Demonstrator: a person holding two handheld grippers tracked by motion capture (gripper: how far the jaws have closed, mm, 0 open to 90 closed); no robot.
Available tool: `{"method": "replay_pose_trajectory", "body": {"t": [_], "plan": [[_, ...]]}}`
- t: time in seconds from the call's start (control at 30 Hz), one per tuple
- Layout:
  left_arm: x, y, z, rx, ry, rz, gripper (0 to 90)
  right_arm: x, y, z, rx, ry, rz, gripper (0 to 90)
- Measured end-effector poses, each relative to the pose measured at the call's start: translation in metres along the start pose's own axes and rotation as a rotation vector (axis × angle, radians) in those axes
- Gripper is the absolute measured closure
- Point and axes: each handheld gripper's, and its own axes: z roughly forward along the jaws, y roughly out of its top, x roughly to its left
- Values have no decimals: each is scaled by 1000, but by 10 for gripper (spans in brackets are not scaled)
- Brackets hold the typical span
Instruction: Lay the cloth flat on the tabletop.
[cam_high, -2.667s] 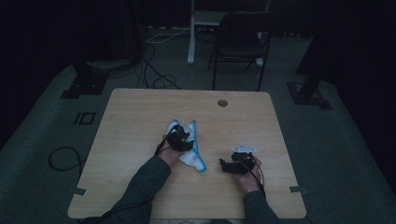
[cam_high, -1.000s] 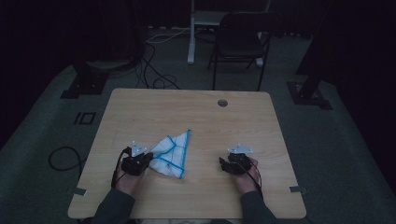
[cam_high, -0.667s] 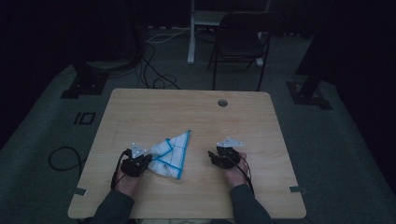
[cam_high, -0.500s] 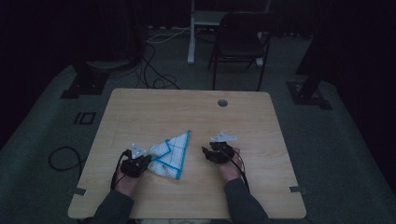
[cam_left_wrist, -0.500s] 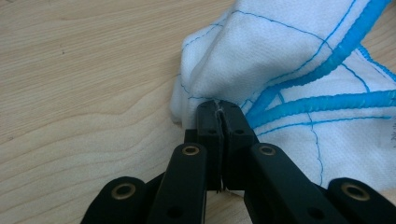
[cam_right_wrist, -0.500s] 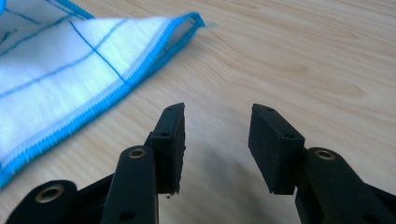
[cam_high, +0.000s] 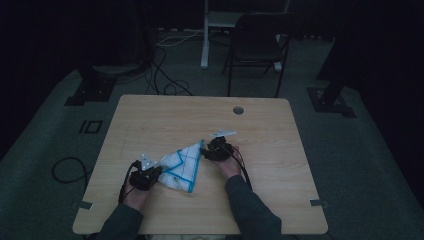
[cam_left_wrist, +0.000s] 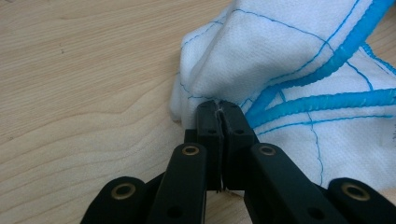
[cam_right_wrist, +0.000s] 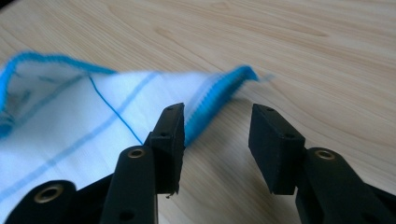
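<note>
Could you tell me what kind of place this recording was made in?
Probably a dim lab or studio: a wooden table stands on grey carpet, with stand bases, loose cables and a folding chair behind it.

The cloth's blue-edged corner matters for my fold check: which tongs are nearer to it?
Right tongs, open just beside that corner; left tongs pinch the cloth's opposite end.

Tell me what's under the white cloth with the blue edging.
The white cloth lies on the wooden table. Its own folded layers sit beneath the top one, edging showing in the left gripper view; anything else under them is covered.
</note>
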Motion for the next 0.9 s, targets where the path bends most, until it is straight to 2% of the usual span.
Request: {"method": "replay_pose_trajectory", "body": {"t": [0.07, 0.17, 0.2, 0.23, 0.27, 0.3, 0.33, 0.37, 0.4, 0.5, 0.6, 0.73, 0.9], "plan": [[0, 0, 0, 0, -1, -1, 885, 0, 5, 6, 6, 28, 16, 547], [0, 0, 0, -1, -2, -1, 883, -2, 8, 16, 27, 89, 69, 568], [0, 0, 0, 0, -2, -1, 883, -3, 9, 18, 34, 100, 78, 624], [0, 0, -1, 1, -2, 0, 882, -1, 9, 18, 23, 116, 79, 790], [0, 0, -1, 1, -2, 0, 882, -1, 9, 18, 23, 116, 79, 790], [0, -1, -1, -1, -2, -2, 882, 1, 10, 16, 12, 110, 68, 866], [1, -1, -2, -3, -2, 1, 882, 2, 10, 13, -1, 98, 57, 890], [1, -1, -2, -3, -2, 1, 884, 2, 10, 13, -1, 98, 57, 890], [0, -1, -3, -5, 2, 4, 887, 5, 13, 2, -32, 68, 22, 897], [0, -1, -5, -8, 5, 0, 890, 5, 15, -6, -51, 55, 7, 898], [1, -2, -8, -11, 9, -5, 891, 4, 18, -23, -90, 18, -23, 898], [0, -2, -9, -15, 12, -1, 893, -1, 21, -41, -129, -11, -35, 899], [1, -4, -10, 2, 28, -19, 895, -7, 18, -67, -167, -60, -34, 900]]}}
